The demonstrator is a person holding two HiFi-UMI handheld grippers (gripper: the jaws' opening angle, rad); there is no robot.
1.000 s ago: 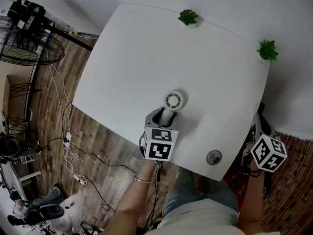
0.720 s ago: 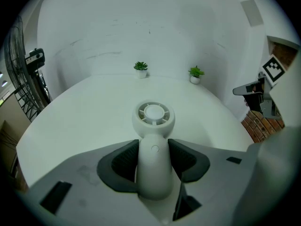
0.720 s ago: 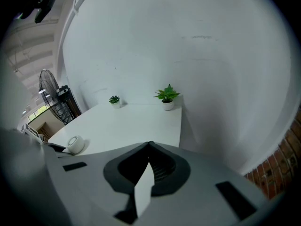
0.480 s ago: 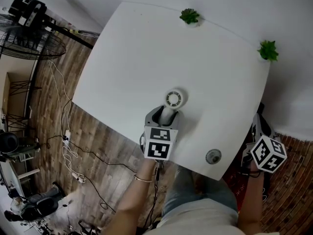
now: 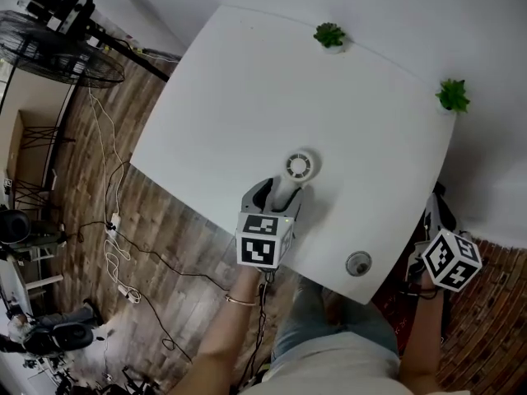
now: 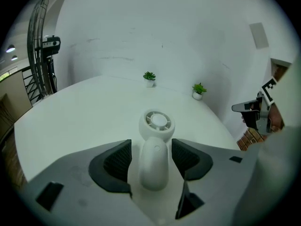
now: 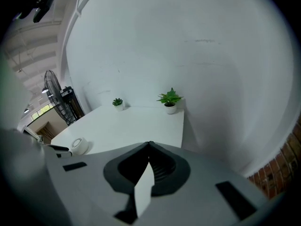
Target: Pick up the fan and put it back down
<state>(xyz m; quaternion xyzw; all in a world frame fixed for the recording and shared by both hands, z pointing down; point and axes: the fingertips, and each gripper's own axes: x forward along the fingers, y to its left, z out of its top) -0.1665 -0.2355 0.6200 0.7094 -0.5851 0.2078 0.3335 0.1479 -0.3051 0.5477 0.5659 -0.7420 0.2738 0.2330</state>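
Observation:
A small white hand fan (image 5: 300, 167) rests on the white table (image 5: 247, 97), its round head pointing away from me. Its handle (image 6: 154, 166) runs back between the dark pads of my left gripper (image 5: 282, 194). The jaws have just been opening, and a thin gap shows on each side of the handle, so the left gripper (image 6: 151, 147) is open around it. My right gripper (image 5: 434, 212) hangs off the table's right edge, far from the fan (image 7: 79, 145). Its jaws meet at the tip, so the right gripper (image 7: 149, 145) is shut with nothing in it.
Two small potted plants (image 5: 329, 34) (image 5: 452, 95) stand at the table's far edge. A round metal disc (image 5: 358, 263) sits near the front corner. A standing floor fan (image 5: 58, 56) and loose cables (image 5: 115, 245) are on the wooden floor to the left.
The left gripper's marker cube has rolled a little and sits slightly further left. The fan stays in the same spot on the table. The right gripper has not moved.

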